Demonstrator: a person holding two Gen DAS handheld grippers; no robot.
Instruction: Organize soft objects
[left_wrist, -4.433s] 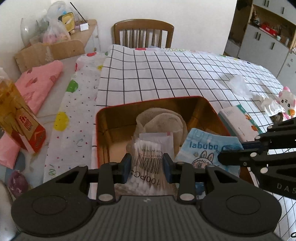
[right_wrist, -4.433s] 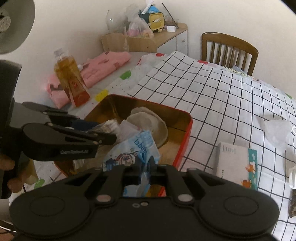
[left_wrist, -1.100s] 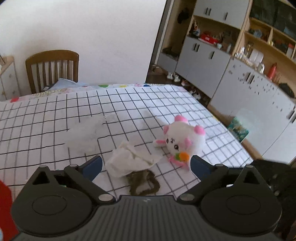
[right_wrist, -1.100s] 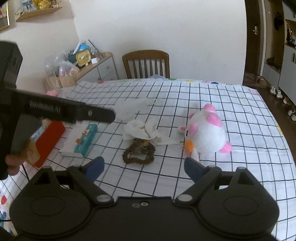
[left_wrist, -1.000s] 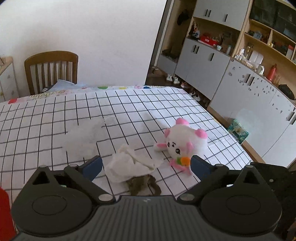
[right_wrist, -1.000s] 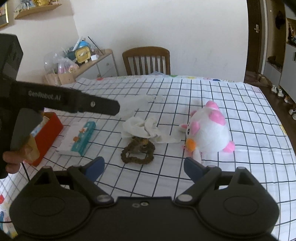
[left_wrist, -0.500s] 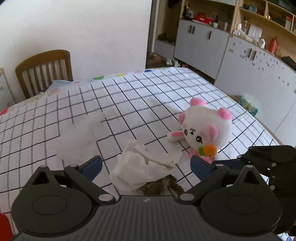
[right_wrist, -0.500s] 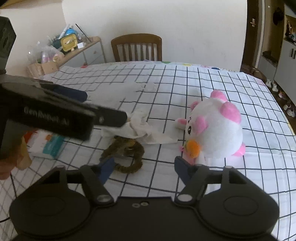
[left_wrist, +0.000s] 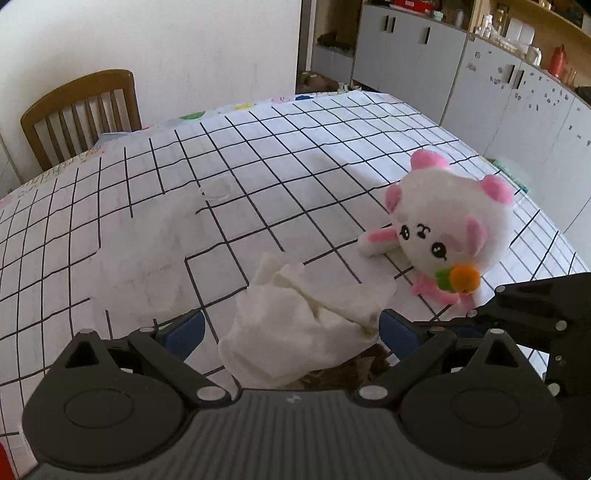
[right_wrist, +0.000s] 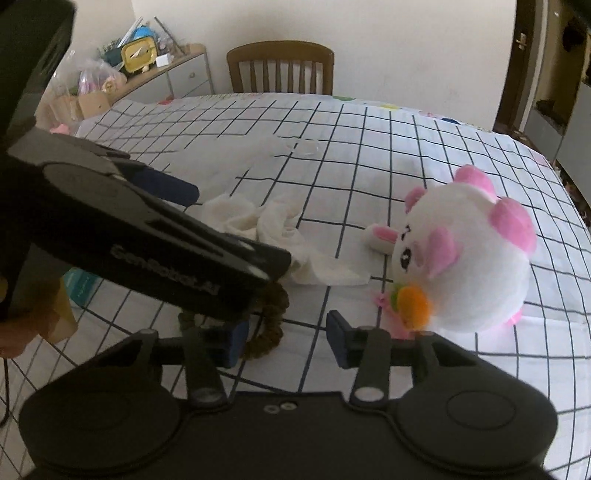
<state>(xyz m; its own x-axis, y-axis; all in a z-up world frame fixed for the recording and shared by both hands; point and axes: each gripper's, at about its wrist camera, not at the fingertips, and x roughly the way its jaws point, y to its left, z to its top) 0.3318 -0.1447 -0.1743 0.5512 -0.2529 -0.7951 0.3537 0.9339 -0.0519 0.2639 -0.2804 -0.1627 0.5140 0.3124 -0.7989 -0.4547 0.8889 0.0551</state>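
**Loose soft items on the checked cloth, with both grippers over them**

Item 1, white cloth (left_wrist: 306, 325): crumpled, lying on the checked tablecloth (left_wrist: 258, 177) near its front edge. Judged light and limp; it will sag and trail when lifted, so a pinch on a thick fold near the middle should serve better than one on a thin corner.

Item 2, brown hair tie (right_wrist: 271, 325): a fabric ring, partly tucked under the near edge of the white cloth. Judged light and springy; take it across one side of the ring.

Item 3, plush toy (right_wrist: 461, 266): white and pink, lying on its side just right of the white cloth. Judged bulky but squashy (an ear or limb gives the narrowest hold).

Left gripper (left_wrist: 291, 328): jaws wide, the white cloth between them, pads not visibly pressing on it.

Right gripper (right_wrist: 288, 341): jaws about half spread and closing, set low over the tablecloth; the hair tie lies beside the left pad, nothing yet pinched.

Beyond: a wooden chair (right_wrist: 280, 66) at the far side of the table.
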